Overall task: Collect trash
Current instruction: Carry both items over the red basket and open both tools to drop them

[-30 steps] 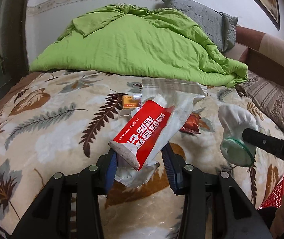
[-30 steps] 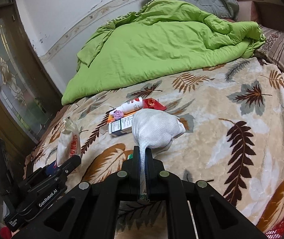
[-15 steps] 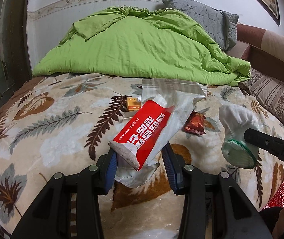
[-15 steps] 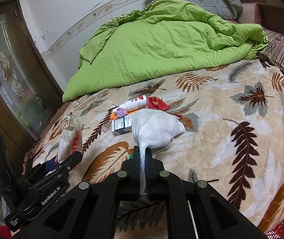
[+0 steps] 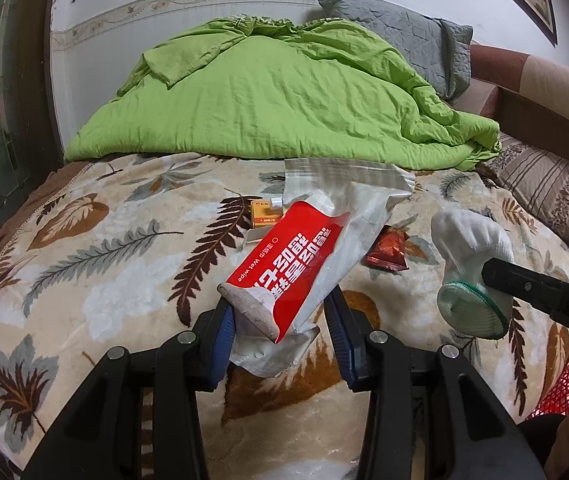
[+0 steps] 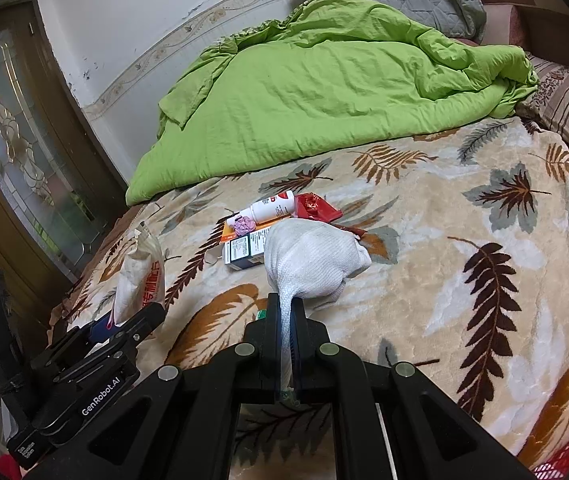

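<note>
Nothing has shifted since a second earlier: the left hand-held gripper (image 5: 280,328) stays clamped on a red wet-wipe pack (image 5: 296,264), the right hand-held gripper (image 6: 286,320) pinching a white sock (image 6: 312,264). Only the right view shows the white bottle (image 6: 274,206) ahead of the sock.

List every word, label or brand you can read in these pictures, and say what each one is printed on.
"Wet wipe": on the red wet wipe packet held in the left gripper; its large white characters are not Latin script.
"GenRobot.AI": on the left gripper's body, right wrist view.
"DA": cut off, on the right gripper's finger, left wrist view.
Print on the white bottle and the small box: too small to read.
</note>
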Demonstrator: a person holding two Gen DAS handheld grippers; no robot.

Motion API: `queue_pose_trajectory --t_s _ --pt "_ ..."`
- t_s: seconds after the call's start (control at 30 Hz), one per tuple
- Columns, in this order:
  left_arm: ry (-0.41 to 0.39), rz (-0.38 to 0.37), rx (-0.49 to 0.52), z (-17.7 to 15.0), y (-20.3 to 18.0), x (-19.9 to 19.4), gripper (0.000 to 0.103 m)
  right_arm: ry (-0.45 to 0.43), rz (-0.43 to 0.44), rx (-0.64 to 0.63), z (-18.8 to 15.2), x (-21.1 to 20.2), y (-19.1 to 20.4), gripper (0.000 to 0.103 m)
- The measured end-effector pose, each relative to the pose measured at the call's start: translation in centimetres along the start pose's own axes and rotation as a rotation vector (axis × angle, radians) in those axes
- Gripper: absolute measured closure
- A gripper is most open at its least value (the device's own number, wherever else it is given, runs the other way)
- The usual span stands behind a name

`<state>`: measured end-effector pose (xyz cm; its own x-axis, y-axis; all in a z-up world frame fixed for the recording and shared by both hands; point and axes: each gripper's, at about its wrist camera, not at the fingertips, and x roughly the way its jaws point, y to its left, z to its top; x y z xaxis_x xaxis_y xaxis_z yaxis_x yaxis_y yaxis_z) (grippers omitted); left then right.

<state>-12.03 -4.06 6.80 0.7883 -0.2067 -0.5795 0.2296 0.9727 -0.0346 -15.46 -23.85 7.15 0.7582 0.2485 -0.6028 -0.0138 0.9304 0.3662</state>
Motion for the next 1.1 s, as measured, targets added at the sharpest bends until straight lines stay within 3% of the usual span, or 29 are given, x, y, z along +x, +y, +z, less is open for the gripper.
queue_pose_trajectory --t_s 0.5,0.77,0.97,1.1 --pt "0.021 -0.051 -0.008 0.1 -0.6 0.7 0.061 0.015 0.020 0.027 -0.1 0.4 -0.3 0.098" --pt "0.042 -0.120 -0.009 0.2 -1.6 1.5 0.061 0.048 0.030 0.074 0.3 -0.7 -1.5 0.098" --pt "0.058 -0.235 0.071 0.1 -5.4 0.3 0.061 0.004 -0.027 0.116 0.2 -7.9 -5.0 0.098" --pt "0.080 -0.362 0.146 -0.2 -9.8 -1.6 0.061 -0.027 -0.113 0.180 -1.3 -13.7 -8.8 0.098"
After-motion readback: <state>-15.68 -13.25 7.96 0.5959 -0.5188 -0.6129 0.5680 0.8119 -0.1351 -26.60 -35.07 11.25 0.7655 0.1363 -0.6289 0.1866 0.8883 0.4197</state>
